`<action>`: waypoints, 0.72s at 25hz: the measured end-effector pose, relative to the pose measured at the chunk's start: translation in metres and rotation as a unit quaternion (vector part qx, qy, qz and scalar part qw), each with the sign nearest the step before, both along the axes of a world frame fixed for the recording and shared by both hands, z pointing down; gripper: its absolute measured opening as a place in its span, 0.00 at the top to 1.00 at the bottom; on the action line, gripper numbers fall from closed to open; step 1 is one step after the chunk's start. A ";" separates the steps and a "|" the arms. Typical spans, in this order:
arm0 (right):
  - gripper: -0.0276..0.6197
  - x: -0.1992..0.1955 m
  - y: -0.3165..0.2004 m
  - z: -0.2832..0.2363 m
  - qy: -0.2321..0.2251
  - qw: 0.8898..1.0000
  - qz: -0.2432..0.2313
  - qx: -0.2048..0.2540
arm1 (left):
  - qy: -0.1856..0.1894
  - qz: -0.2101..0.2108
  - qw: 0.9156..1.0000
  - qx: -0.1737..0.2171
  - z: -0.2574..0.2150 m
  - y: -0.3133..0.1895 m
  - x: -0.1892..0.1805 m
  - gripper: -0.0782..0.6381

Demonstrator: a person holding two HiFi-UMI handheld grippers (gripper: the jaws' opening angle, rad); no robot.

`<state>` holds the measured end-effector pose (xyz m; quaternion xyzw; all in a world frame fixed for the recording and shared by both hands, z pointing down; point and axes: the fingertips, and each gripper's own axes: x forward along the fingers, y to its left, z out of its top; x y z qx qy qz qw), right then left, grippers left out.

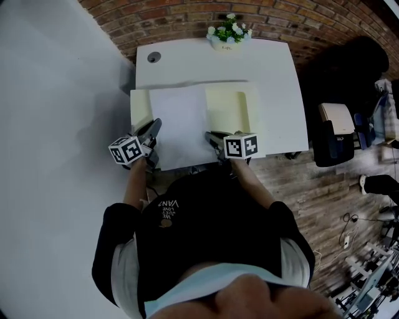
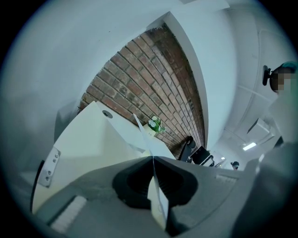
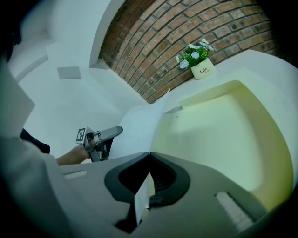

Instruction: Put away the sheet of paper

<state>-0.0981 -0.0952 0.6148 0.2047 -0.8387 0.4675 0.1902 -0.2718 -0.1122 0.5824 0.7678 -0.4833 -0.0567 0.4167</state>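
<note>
A white sheet of paper (image 1: 181,126) is held over the open pale-yellow folder (image 1: 232,112) on the white table (image 1: 218,62). My left gripper (image 1: 154,128) is shut on the sheet's left edge. My right gripper (image 1: 211,136) is shut on its near right corner. In the left gripper view the sheet (image 2: 156,186) runs edge-on between the closed jaws of the left gripper (image 2: 152,159). In the right gripper view the right gripper (image 3: 149,154) pinches the paper (image 3: 139,123), the folder (image 3: 219,135) lies to the right, and the left gripper (image 3: 116,131) shows beyond.
A small white pot of flowers (image 1: 228,34) stands at the table's far edge by the brick wall (image 1: 206,15). A round grommet hole (image 1: 153,57) is at the table's far left. A black chair (image 1: 333,140) stands to the right on the wooden floor.
</note>
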 end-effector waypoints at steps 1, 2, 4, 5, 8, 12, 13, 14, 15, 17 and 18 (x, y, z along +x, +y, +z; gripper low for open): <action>0.95 -0.001 -0.001 0.001 0.002 1.000 -0.003 0.000 | -0.001 -0.002 1.000 -0.003 0.002 0.000 -0.001 0.89; 0.95 -0.001 -0.002 0.002 0.005 1.000 -0.005 0.001 | 0.000 -0.003 1.000 -0.006 0.004 0.000 -0.001 0.89; 0.95 -0.001 -0.005 0.003 0.009 1.000 -0.009 0.003 | -0.001 -0.005 1.000 -0.011 0.006 -0.002 -0.001 0.89; 0.95 -0.001 -0.006 0.003 0.011 1.000 -0.011 0.003 | -0.002 -0.005 1.000 -0.013 0.007 -0.002 -0.001 0.89; 0.93 -0.002 -0.007 0.005 0.017 1.000 -0.016 0.002 | -0.007 -0.002 1.000 -0.018 0.011 -0.004 -0.003 0.89; 0.92 -0.002 -0.007 0.005 0.019 1.000 -0.017 0.001 | -0.009 0.000 1.000 -0.024 0.015 -0.004 -0.004 0.89; 0.92 -0.001 -0.007 0.005 0.019 1.000 -0.016 0.001 | -0.009 0.001 1.000 -0.025 0.016 -0.004 -0.004 0.89; 0.92 0.000 -0.008 0.005 0.019 1.000 -0.015 0.001 | -0.009 0.002 1.000 -0.026 0.017 -0.005 -0.004 0.89; 0.91 0.001 -0.009 0.005 0.019 1.000 -0.013 0.001 | -0.010 0.003 1.000 -0.026 0.018 -0.005 -0.003 0.89; 0.90 0.004 -0.010 0.005 0.022 1.000 -0.009 0.002 | -0.011 0.004 1.000 -0.029 0.020 -0.007 -0.003 0.89; 0.90 0.005 -0.011 0.006 0.025 1.000 -0.008 0.003 | -0.012 0.005 0.999 -0.030 0.022 -0.008 -0.004 0.89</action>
